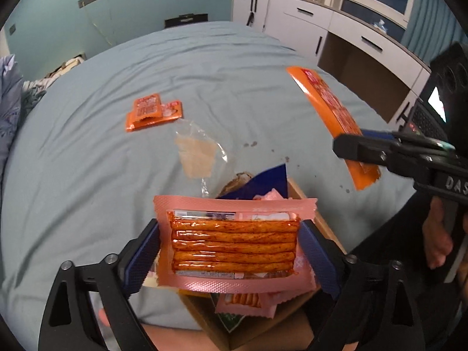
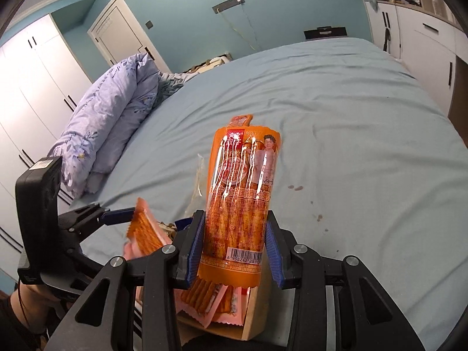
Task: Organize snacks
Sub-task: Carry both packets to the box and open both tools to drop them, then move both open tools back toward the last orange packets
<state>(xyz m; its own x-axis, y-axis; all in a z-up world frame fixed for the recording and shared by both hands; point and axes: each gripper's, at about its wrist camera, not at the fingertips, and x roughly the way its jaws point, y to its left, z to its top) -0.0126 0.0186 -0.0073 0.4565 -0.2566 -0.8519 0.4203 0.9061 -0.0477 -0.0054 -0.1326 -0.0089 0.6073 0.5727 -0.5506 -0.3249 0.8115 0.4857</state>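
Note:
My left gripper (image 1: 231,245) is shut on a pink packet of spicy sticks (image 1: 234,242), held flat above a cardboard box (image 1: 301,196) on the bed. The box holds more pink packets (image 1: 245,301) and a blue bag (image 1: 263,181). My right gripper (image 2: 234,239) is shut on a tall orange snack packet (image 2: 239,196), held upright over the same box (image 2: 257,313). In the left wrist view the orange packet (image 1: 327,108) and right gripper (image 1: 351,149) are at the right. In the right wrist view the left gripper (image 2: 128,219) and its pink packet (image 2: 146,231) are at the left.
Two small orange packets (image 1: 152,111) and a clear wrapper (image 1: 199,152) lie on the blue bedsheet (image 1: 87,161). A folded duvet (image 2: 111,122) lies at the bed's far left. White drawers and a desk (image 1: 336,29) stand along the right. Dark stains (image 2: 295,187) mark the sheet.

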